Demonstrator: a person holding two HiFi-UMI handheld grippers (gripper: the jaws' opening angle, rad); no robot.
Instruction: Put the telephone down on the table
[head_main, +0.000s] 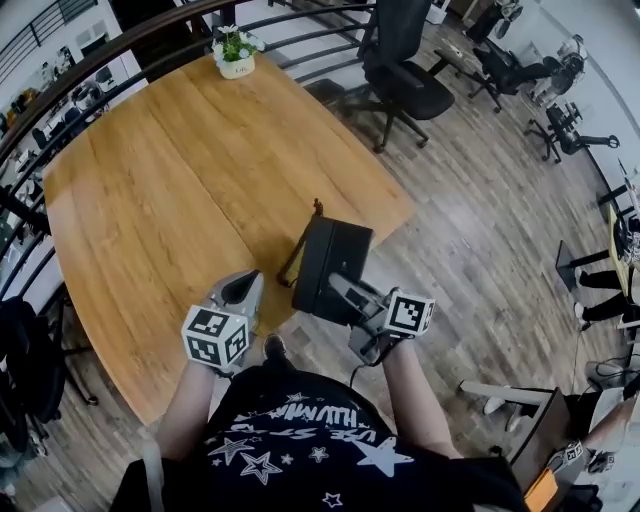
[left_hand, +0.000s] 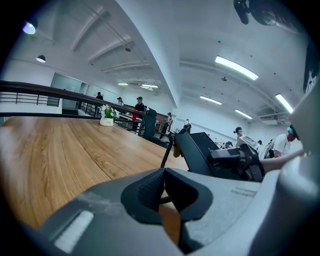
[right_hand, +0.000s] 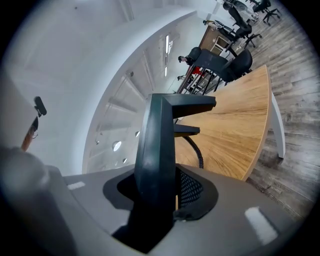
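The black telephone (head_main: 335, 262) hangs on edge over the near right edge of the wooden table (head_main: 170, 180), its coiled cord (head_main: 293, 262) trailing on its left side. My right gripper (head_main: 342, 290) is shut on its near end; in the right gripper view the telephone (right_hand: 157, 145) stands upright between the jaws of the right gripper (right_hand: 167, 187), with the cord (right_hand: 196, 150) beyond. My left gripper (head_main: 243, 287) hovers over the table's near edge, left of the telephone, shut and holding nothing. In the left gripper view the telephone (left_hand: 197, 152) sits to the right, beyond the left gripper (left_hand: 165, 175).
A small potted plant (head_main: 236, 52) stands at the table's far edge. A black office chair (head_main: 400, 70) is on the floor beyond the far right corner. A dark curved railing (head_main: 60, 100) runs behind the table. Wood floor lies to the right.
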